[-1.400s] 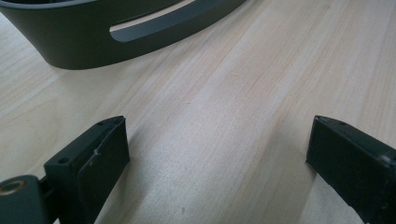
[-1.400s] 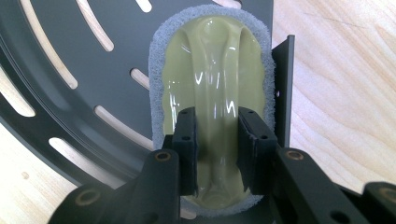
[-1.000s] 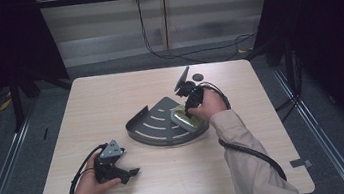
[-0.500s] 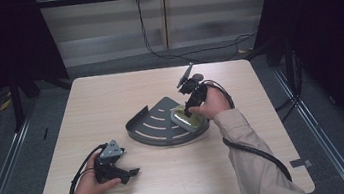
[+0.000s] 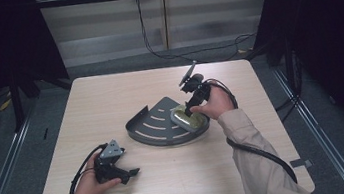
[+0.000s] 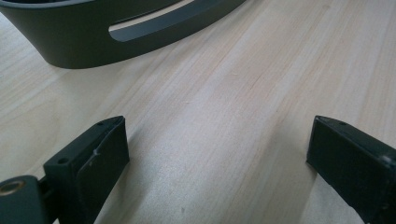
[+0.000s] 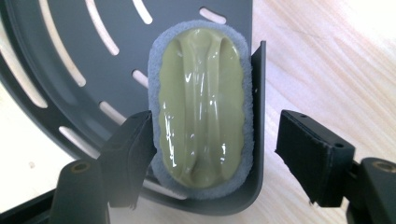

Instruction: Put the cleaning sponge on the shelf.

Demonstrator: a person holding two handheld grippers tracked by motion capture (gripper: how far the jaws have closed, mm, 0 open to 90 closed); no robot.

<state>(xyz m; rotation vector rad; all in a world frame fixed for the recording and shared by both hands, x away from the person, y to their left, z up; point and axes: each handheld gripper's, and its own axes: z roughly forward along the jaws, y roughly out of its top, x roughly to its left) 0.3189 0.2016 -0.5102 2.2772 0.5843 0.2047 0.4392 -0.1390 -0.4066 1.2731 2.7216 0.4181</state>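
The sponge (image 7: 201, 109), olive green on a grey pad, lay flat in the dark slotted tray (image 5: 156, 124), tucked against the tray's straight wall near the corner. The right gripper (image 7: 215, 140) hung just above it; its jaws had just been opening and stood wide, one alongside the sponge's edge, the other outside the wall, neither pressing, which looked like a release into the tray. The left gripper (image 5: 130, 173) rested low over the table (image 5: 109, 95), well apart from the tray, jaws wide and empty, seemingly idle
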